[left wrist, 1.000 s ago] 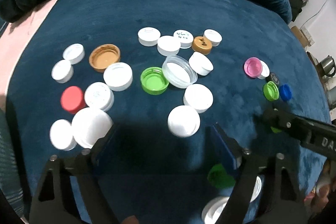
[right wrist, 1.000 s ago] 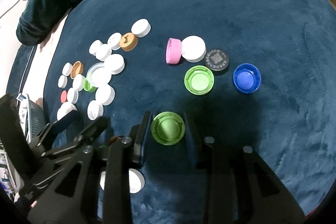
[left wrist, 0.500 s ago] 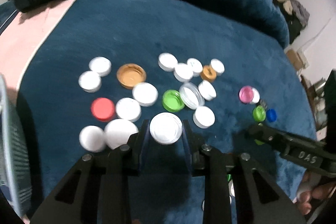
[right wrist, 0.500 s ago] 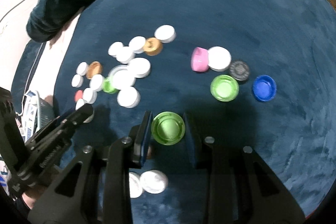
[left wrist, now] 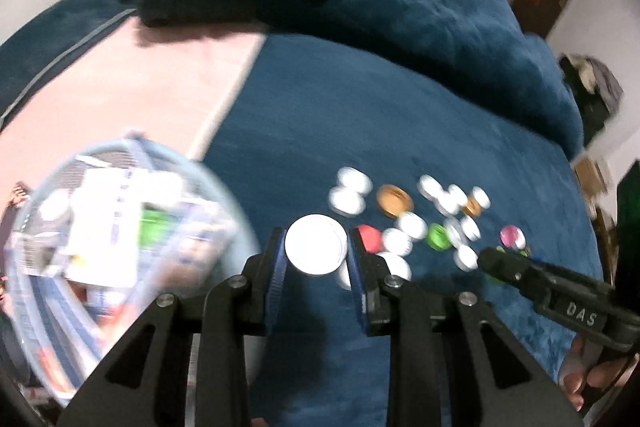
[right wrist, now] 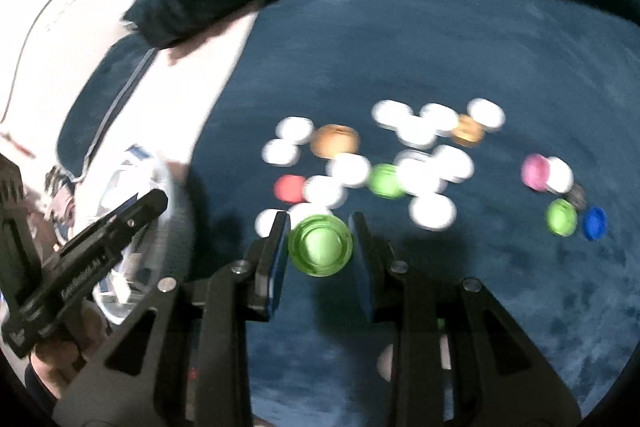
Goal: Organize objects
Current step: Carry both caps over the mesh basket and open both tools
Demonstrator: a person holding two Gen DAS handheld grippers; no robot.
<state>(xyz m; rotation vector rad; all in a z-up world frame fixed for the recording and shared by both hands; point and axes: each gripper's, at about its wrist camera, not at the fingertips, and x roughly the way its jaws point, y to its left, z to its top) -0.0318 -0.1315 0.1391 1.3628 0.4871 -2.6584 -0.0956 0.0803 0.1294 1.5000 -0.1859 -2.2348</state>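
Both tongs loaded, caps aloft beside the basket

Left gripper [left wrist: 316, 253] pinches a white cap [left wrist: 316, 245]; right gripper [right wrist: 320, 247] pinches a green cap [right wrist: 320, 245]. Edge-only grips could slip, dropping caps short of the basket [left wrist: 36, 203].

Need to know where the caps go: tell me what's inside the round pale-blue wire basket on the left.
The round pale-blue wire basket holds a jumble: white box-like packages, something green, other blurred items. Motion blur hides what they are, and whatever lies underneath is covered.
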